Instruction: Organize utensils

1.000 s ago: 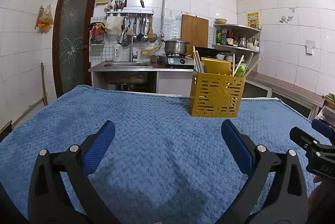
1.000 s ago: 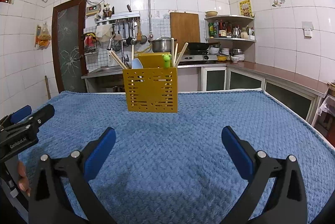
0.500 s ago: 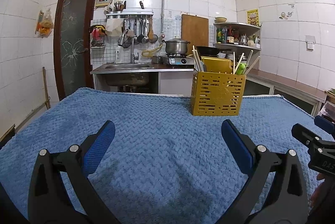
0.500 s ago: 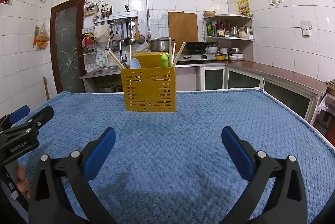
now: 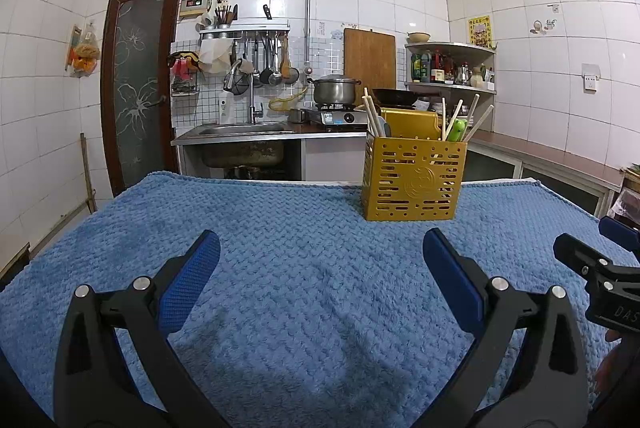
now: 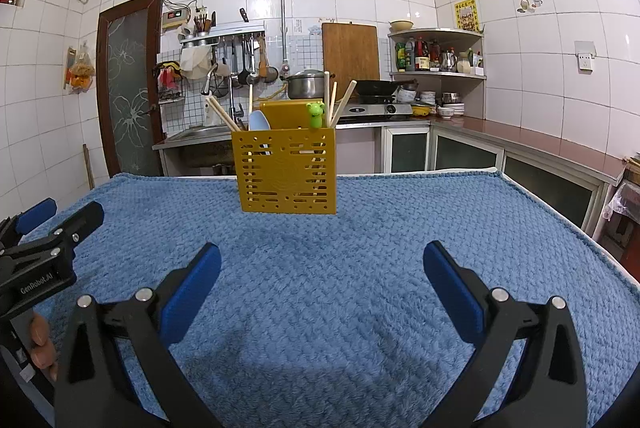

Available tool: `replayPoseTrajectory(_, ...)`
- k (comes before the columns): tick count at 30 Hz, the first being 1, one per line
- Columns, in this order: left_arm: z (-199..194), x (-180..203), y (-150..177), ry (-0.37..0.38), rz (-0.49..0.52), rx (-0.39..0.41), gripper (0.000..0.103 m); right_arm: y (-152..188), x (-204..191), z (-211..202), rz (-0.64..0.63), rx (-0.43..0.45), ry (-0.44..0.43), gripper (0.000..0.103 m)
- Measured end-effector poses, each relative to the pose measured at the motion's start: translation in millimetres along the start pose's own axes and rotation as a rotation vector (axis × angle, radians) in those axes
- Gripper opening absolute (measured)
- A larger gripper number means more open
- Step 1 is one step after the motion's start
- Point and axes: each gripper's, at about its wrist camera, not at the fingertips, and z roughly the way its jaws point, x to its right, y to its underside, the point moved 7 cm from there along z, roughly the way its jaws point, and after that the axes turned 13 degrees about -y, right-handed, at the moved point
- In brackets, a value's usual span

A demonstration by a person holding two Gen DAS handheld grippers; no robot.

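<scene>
A yellow slotted utensil holder (image 5: 414, 182) stands upright on the blue towel (image 5: 304, 268) at the far side; it also shows in the right wrist view (image 6: 286, 174). It holds wooden chopsticks (image 6: 338, 100), a light blue spoon (image 6: 259, 121) and a green frog-topped utensil (image 6: 315, 114). My left gripper (image 5: 320, 264) is open and empty, low over the towel, well short of the holder. My right gripper (image 6: 320, 268) is open and empty too, in front of the holder. Each gripper shows at the edge of the other's view.
The towel (image 6: 360, 268) covers the whole table. Behind it are a sink counter (image 5: 240, 132), a pot on a stove (image 5: 335, 90), hanging tools, a corner shelf (image 6: 438, 56) and a brown door (image 5: 138, 84). A counter (image 6: 540, 152) runs along the right wall.
Both views have tilted up slightly, so the holder sits a little lower in frame. Both grippers stay open and empty; the holder has not moved.
</scene>
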Motion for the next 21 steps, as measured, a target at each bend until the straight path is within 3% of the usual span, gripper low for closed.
replayPoseTrajectory(21, 0.8, -0.8, 0.2, -0.001, -0.001, 0.0, 0.098, 0.0, 0.3, 0.0, -0.007, 0.0, -0.001, 0.099)
